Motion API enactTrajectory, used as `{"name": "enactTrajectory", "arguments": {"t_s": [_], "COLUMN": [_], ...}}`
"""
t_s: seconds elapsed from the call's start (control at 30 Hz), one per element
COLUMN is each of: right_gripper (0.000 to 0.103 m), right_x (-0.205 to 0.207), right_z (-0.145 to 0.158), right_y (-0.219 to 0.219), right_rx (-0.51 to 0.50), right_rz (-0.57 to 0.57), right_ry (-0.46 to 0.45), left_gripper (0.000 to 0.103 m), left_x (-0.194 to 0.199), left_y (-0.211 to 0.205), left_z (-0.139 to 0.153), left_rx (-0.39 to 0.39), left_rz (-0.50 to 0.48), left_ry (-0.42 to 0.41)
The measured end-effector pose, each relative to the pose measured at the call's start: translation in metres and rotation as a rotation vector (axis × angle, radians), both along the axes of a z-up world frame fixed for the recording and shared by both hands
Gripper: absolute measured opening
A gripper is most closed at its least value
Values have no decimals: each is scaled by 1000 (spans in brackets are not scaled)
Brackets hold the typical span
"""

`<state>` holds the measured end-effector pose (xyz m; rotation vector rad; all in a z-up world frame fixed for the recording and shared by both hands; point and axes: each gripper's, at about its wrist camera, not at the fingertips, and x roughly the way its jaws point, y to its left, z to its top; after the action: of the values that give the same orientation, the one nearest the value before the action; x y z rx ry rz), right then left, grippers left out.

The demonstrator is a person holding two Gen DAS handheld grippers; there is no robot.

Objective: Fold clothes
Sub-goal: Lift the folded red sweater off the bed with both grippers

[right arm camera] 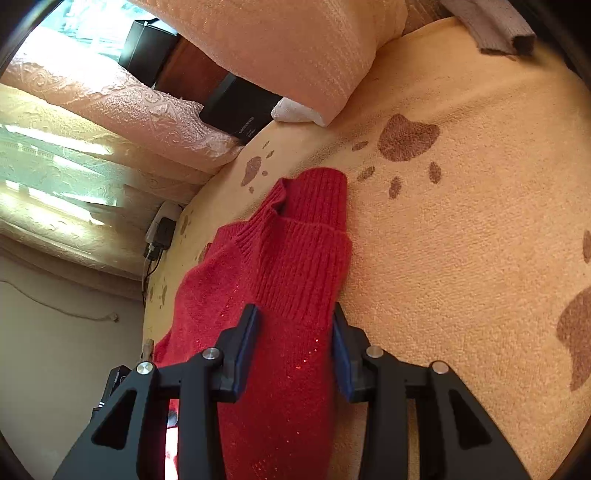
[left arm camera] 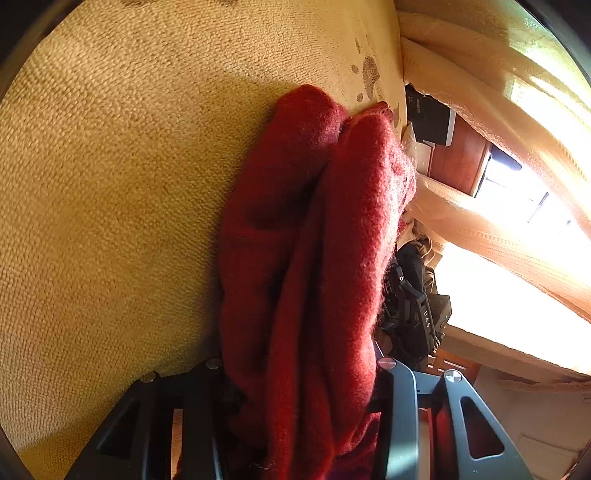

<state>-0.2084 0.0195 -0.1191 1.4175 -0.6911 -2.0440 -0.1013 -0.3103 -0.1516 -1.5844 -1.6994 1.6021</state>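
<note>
— What is the cloth lying on?

— A yellow-beige terry blanket (right arm camera: pixel 461 258) with brown paw-print patches, spread over what looks like a bed. The red sweater (right arm camera: pixel 280 295) lies on it near the left edge in the right wrist view, its ribbed cuff end pointing toward the pillow (right arm camera: pixel 295 48) at the head.

— And the tools?

— The right gripper (right arm camera: pixel 295 350) has its blue pads against either side of a bunched band of the sweater, jaws narrowed onto the knit. The left gripper (left arm camera: pixel 303 417) has a thick roll of the same red sweater (left arm camera: pixel 314 258) filling the space between its fingers; the fabric hides the pads, so it looks gripped, though I can't see the contact itself.

— What about the room?

— Peach lace-patterned curtains (right arm camera: pixel 122 99) hang at the side with strong sunlight coming through. Black boxes (right arm camera: pixel 240 107) sit on a reddish wooden ledge behind the pillow. A charger (right arm camera: pixel 162 232) with its cable is plugged in low by the mattress edge, above a pale wall (right arm camera: pixel 55 350). A grey garment (right arm camera: pixel 495 29) lies at the far corner of the blanket.
</note>
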Motion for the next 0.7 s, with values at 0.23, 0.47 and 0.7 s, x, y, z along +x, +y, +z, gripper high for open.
{"name": "enactTrajectory", "arguments": {"t_s": [0.23, 0.47, 0.7], "right_gripper": [18, 17, 17], "right_x": [15, 35, 54], "right_z": [35, 92, 124], "right_y": [-28, -45, -54], "right_rx": [165, 181, 173], "right_rz": [88, 126, 139], "right_ry": [147, 296, 356], "left_gripper": [43, 43, 43], "left_x": [-2, 3, 25], "left_y": [13, 19, 9], "left_z": [25, 62, 95], "left_rx": [-153, -263, -278], "left_rz": [-38, -49, 4], "left_ry": [64, 140, 189]}}
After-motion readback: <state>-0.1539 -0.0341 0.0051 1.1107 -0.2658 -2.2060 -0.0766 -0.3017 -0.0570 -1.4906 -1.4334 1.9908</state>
